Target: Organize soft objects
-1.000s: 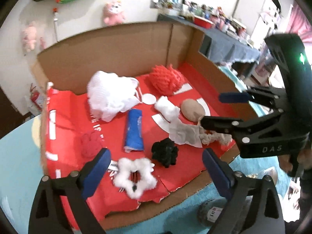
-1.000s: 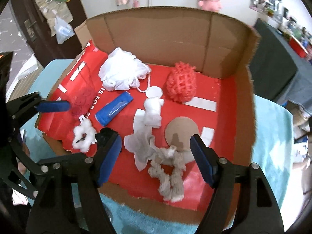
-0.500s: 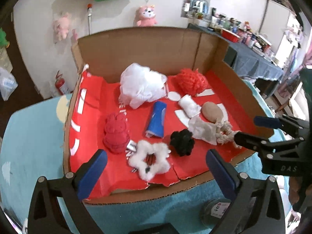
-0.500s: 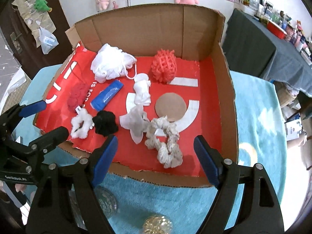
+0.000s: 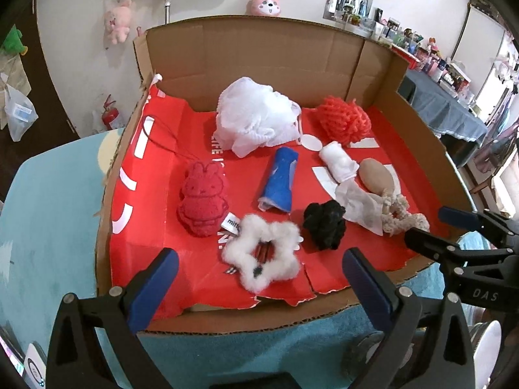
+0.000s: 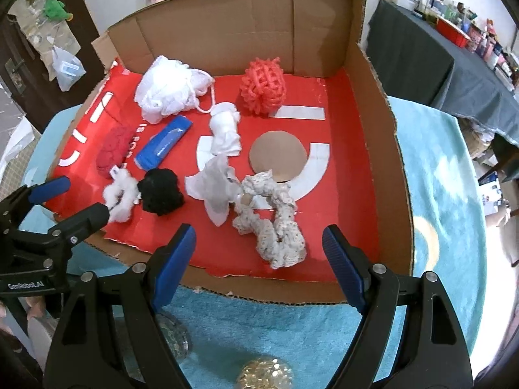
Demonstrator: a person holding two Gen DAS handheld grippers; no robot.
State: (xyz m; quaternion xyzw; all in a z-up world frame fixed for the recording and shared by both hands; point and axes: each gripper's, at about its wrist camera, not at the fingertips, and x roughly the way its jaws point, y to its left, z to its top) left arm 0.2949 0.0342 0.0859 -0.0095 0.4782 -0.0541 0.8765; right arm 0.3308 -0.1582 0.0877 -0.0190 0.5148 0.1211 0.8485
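A cardboard box (image 5: 246,55) (image 6: 382,149) with a red floor holds several soft objects: a white mesh pouf (image 5: 256,120) (image 6: 168,90), a red net pouf (image 5: 345,121) (image 6: 264,87), a red bunny sponge (image 5: 202,199) (image 6: 113,150), a blue roll (image 5: 279,181) (image 6: 163,142), a white fluffy scrunchie (image 5: 264,256) (image 6: 121,196), a black scrunchie (image 5: 324,223) (image 6: 160,193), a white cloth (image 5: 360,207) (image 6: 215,188) and a beige crocheted scrunchie (image 5: 402,215) (image 6: 275,223). My left gripper (image 5: 258,285) is open and empty at the box's front edge. My right gripper (image 6: 259,265) is open and empty, also at the front edge.
The box sits on a teal mat (image 5: 48,227) (image 6: 438,194). A glass jar (image 6: 173,340) and a gold ball (image 6: 264,374) lie on the mat below my right gripper. A dark-clothed cluttered table (image 6: 421,39) stands at the right. Plush toys (image 5: 118,24) hang on the wall.
Both grippers have pulled back from the box and towards its front, so more of the box shows. The objects inside have not moved.
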